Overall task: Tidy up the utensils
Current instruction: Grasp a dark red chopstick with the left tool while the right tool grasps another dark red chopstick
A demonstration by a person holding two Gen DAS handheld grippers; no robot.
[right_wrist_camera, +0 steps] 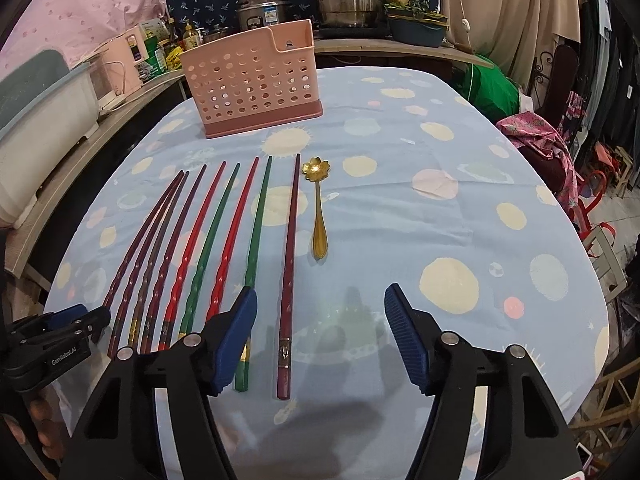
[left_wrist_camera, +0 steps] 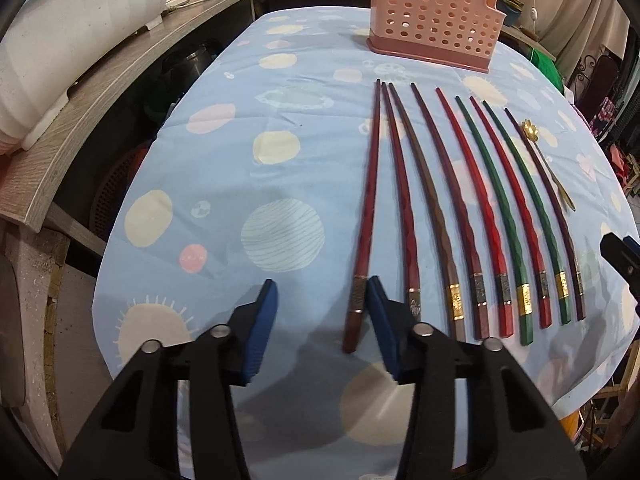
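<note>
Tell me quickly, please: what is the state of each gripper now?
Left gripper: open, holding nothing; leftmost dark red chopstick lies between its fingers.
Right gripper: open, holding nothing; rightmost dark red chopstick lies between its fingers.

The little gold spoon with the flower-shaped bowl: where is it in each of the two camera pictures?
Left wrist view: the gold spoon lies far right, just beyond the last dark chopstick.
Right wrist view: the spoon lies near the middle, just right of the row of chopsticks.
Shared landmark: the pink perforated basket stands at the table's far end in both.
</note>
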